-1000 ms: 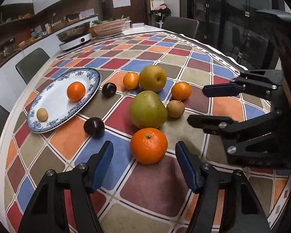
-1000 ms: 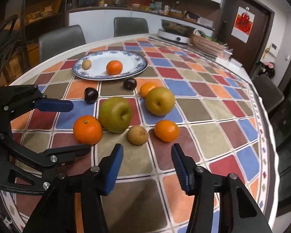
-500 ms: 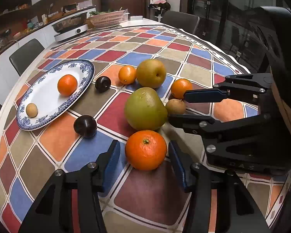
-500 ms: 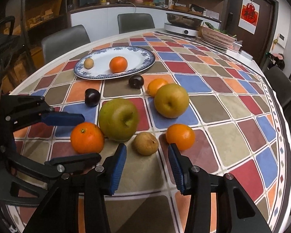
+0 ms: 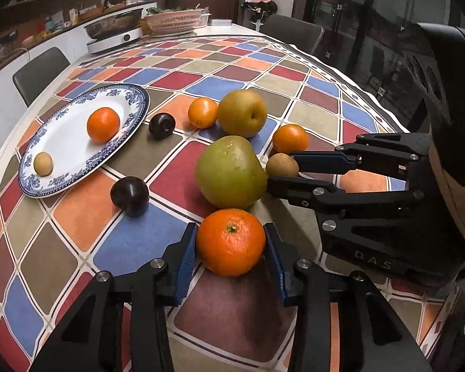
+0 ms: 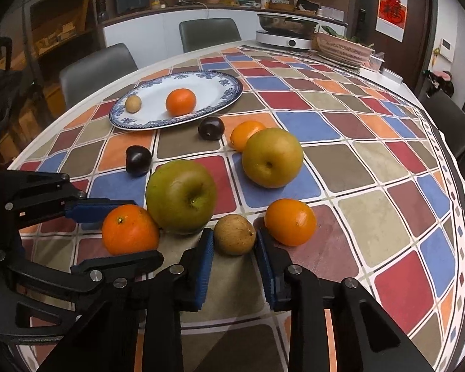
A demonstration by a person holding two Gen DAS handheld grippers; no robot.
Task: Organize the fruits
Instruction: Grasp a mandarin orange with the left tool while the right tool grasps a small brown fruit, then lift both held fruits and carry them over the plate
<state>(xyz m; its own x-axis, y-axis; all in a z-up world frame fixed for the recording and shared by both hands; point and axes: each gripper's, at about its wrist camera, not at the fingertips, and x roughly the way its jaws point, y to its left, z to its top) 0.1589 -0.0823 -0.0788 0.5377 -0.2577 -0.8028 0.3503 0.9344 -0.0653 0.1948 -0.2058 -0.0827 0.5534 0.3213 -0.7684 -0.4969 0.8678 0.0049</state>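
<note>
My left gripper (image 5: 231, 245) has closed on a large orange (image 5: 231, 241) that rests on the table, both pads against its sides. My right gripper (image 6: 235, 248) has closed around a small brown kiwi (image 6: 235, 234), pads touching it or nearly so. A green pear (image 5: 229, 172) and a yellow-brown pear (image 5: 241, 113) lie just beyond. Two smaller oranges (image 5: 202, 112) (image 5: 290, 139) and two dark plums (image 5: 129, 196) (image 5: 161, 125) lie around them. A blue-rimmed white plate (image 5: 130, 99) at the left holds an orange (image 5: 103, 124) and a small brown fruit (image 5: 42, 163).
The round table has a multicoloured chequered cloth (image 5: 217, 86). At its far side stand an electric hotpot (image 5: 114, 29) and a pink basket (image 5: 176, 23). Grey chairs (image 6: 209, 34) ring the table. The table edge (image 6: 455, 186) curves close on the right.
Both grippers moved forward and down and narrowed. The left one closed onto the large orange and the right one closed around the kiwi. The fruits have not shifted.
</note>
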